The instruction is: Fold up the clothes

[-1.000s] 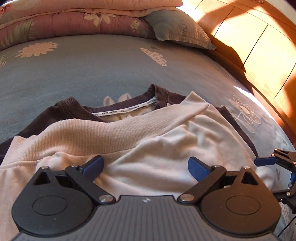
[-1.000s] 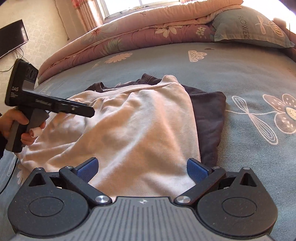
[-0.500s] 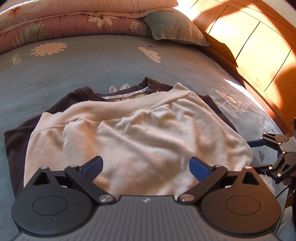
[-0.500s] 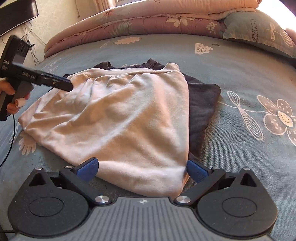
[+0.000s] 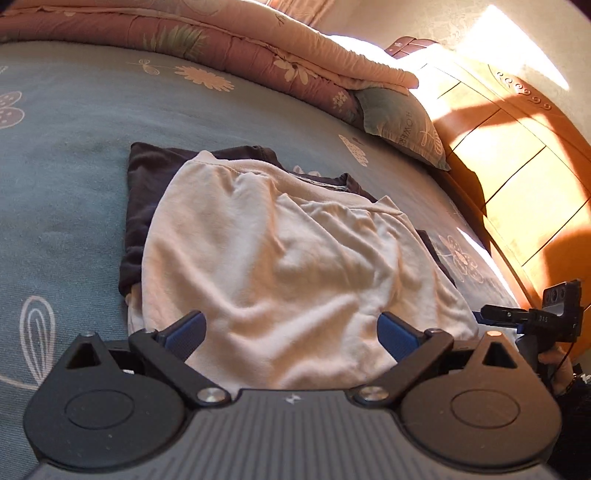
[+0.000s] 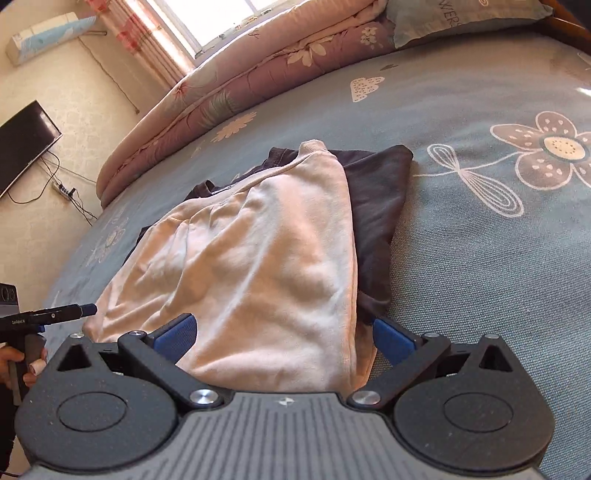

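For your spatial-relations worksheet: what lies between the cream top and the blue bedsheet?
A dark sweatshirt lies flat between them, under the cream top, resting on the blue bedsheet. Its edges stick out on both sides, clearest in the right wrist view.

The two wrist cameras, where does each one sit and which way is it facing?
Left wrist: on the open left gripper, looking over the cream shirt toward the headboard; the right gripper shows at the right edge.
Right wrist: on the open right gripper, looking toward the window; the left gripper and hand show at the left edge.
Shared: cream shirt, dark shirt, quilt, pillow.
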A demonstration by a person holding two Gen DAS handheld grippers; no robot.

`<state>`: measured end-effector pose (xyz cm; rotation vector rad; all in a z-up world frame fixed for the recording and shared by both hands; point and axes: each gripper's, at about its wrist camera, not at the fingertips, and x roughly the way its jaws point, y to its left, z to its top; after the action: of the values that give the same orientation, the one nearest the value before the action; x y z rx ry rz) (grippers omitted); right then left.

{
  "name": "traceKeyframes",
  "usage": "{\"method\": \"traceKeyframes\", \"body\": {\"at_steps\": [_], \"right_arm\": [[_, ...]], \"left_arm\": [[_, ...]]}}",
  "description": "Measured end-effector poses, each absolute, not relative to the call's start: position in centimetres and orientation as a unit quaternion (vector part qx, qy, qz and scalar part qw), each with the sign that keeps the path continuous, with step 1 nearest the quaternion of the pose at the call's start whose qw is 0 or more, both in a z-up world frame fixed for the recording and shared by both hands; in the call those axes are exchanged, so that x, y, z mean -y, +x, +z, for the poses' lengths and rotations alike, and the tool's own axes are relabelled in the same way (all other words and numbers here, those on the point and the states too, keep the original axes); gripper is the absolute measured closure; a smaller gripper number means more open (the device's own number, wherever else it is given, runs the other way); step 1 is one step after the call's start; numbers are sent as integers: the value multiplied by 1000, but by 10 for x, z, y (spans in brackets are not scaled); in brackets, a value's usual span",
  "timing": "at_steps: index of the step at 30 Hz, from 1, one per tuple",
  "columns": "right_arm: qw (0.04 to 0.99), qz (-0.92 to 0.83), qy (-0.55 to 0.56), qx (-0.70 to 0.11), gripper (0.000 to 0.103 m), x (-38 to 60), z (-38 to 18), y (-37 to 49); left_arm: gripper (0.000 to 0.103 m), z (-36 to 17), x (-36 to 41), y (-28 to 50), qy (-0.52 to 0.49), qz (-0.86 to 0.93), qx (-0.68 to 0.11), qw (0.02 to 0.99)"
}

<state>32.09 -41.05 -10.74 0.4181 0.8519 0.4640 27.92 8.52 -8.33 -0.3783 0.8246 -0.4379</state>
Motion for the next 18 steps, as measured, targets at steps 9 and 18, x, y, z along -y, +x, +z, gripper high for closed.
{"method": "traceKeyframes", "body": {"at_steps": [9,18], "right_arm": [[866,213,189,-410,0,411,-107,320],[870,214,189,-403,0,412,-102,317]], "left_arm": [[6,-90,-110,245,-201,-181,-425,864],[7,-92,-109,273,-246,-190,-393,866]]}}
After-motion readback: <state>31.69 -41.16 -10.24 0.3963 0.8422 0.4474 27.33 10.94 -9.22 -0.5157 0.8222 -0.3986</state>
